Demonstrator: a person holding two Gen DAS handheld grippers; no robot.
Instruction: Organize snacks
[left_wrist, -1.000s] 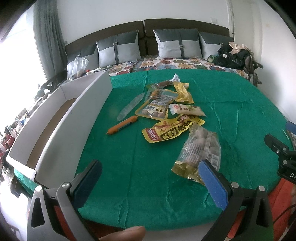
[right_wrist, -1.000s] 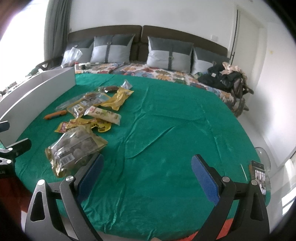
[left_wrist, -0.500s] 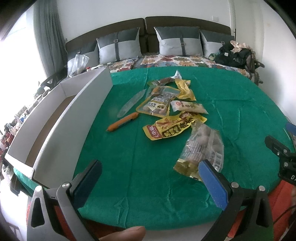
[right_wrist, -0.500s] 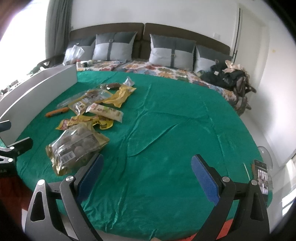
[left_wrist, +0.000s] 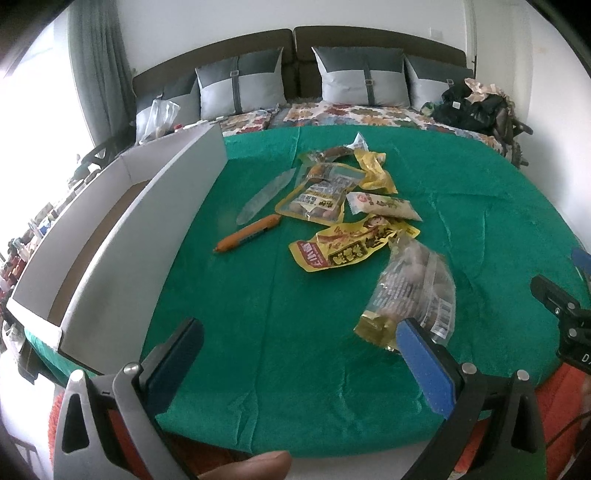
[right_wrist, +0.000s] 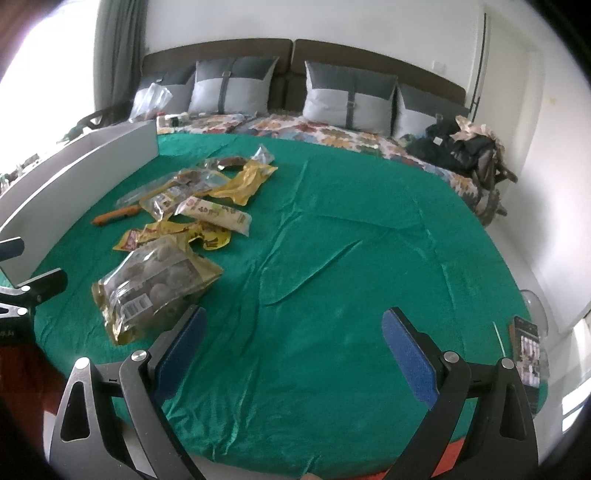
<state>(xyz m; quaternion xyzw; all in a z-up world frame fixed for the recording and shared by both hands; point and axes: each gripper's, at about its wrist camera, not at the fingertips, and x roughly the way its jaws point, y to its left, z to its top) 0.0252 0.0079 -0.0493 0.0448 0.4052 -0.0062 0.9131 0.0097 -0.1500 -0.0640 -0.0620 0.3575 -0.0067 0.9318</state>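
Observation:
Several snack packets lie in a loose pile on a green cloth (left_wrist: 303, 332). The nearest is a clear bag of round brown snacks (left_wrist: 413, 291), also in the right wrist view (right_wrist: 155, 284). Behind it lie a yellow packet (left_wrist: 351, 247), a white packet (left_wrist: 384, 205) and an orange sausage stick (left_wrist: 247, 233). An open white cardboard box (left_wrist: 122, 236) stands at the left. My left gripper (left_wrist: 299, 362) is open and empty, just short of the clear bag. My right gripper (right_wrist: 295, 347) is open and empty over bare cloth, right of the pile.
Grey cushions (left_wrist: 240, 85) and a floral sheet (left_wrist: 351, 114) lie behind the cloth. A dark bag pile (right_wrist: 458, 151) sits at the back right. A phone-like item (right_wrist: 528, 347) lies at the cloth's right edge.
Both grippers have moved slightly forward toward the snacks. Both stay open and empty, and nothing on the cloth has moved.

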